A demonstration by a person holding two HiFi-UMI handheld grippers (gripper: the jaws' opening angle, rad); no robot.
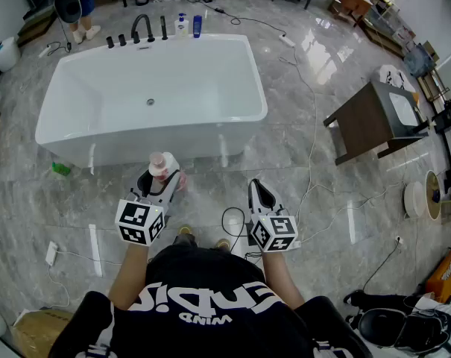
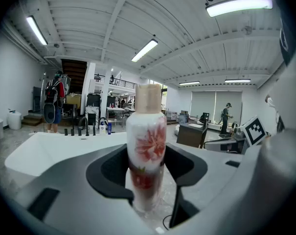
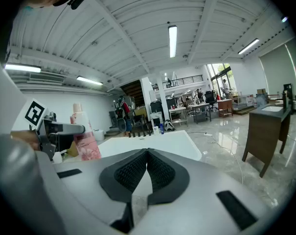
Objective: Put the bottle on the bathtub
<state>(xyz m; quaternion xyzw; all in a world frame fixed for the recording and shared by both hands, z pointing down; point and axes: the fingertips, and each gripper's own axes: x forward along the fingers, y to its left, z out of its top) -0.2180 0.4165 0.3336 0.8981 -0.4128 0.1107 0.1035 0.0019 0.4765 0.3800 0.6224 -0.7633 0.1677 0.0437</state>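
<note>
A bottle (image 2: 147,146) with a red flower print and a pale cap is held upright between the jaws of the left gripper (image 2: 147,173), which are closed against its sides. Its cap rises above the jaw tips. The white bathtub (image 2: 50,146) lies ahead of these jaws, and the bottle is not yet set on it. The jaws of the right gripper (image 3: 147,168) are pressed together with nothing between them, and the bottle is seen to their left. On the tub's far rim, beyond both pairs of jaws, a black faucet (image 1: 143,27) and two small bottles (image 1: 182,25) are placed.
</note>
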